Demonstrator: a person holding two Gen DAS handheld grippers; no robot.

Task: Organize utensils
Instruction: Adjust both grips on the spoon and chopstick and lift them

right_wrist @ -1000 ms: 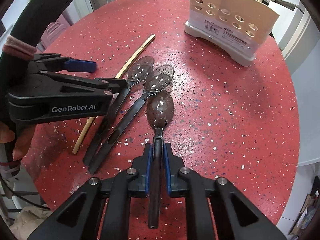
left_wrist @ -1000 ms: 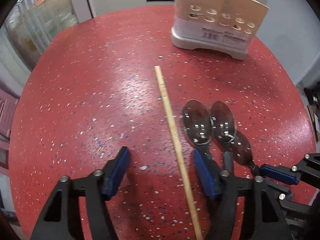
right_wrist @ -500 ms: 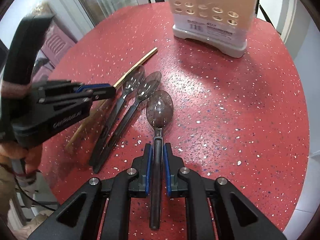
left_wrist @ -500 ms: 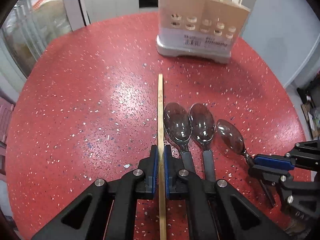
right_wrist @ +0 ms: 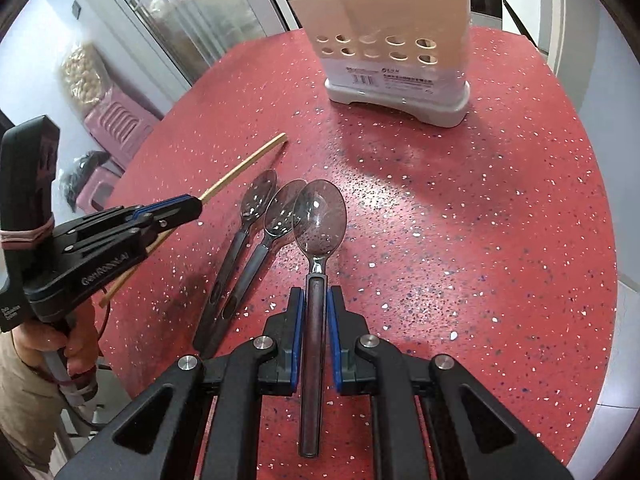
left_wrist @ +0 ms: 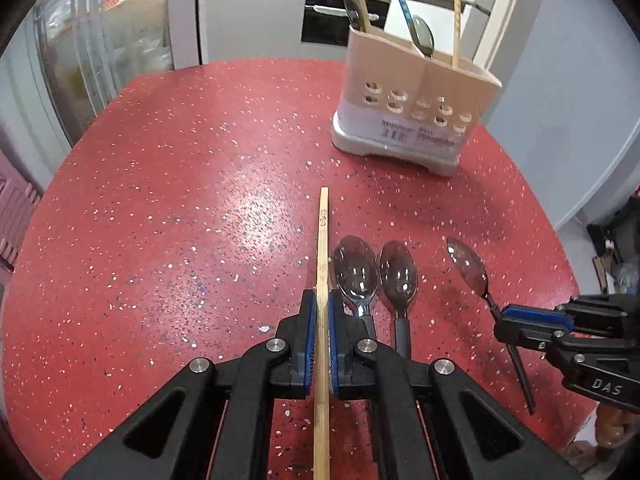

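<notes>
Red speckled surface (left_wrist: 168,208), round. Pink plastic stool (right_wrist: 116,124) beside it, on floor. Built-in oven (left_wrist: 340,16) beyond. Glass doors (right_wrist: 192,20) at left.

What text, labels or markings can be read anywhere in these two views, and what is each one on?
"DAS": white letters on the right tool's black body, left wrist view.
White lettering on the left tool's body: blurred, unreadable.
Barcode and printed line on the utensil holder's label: too small to read.
Dark stamp near the tip of the chopstick: not legible.
</notes>
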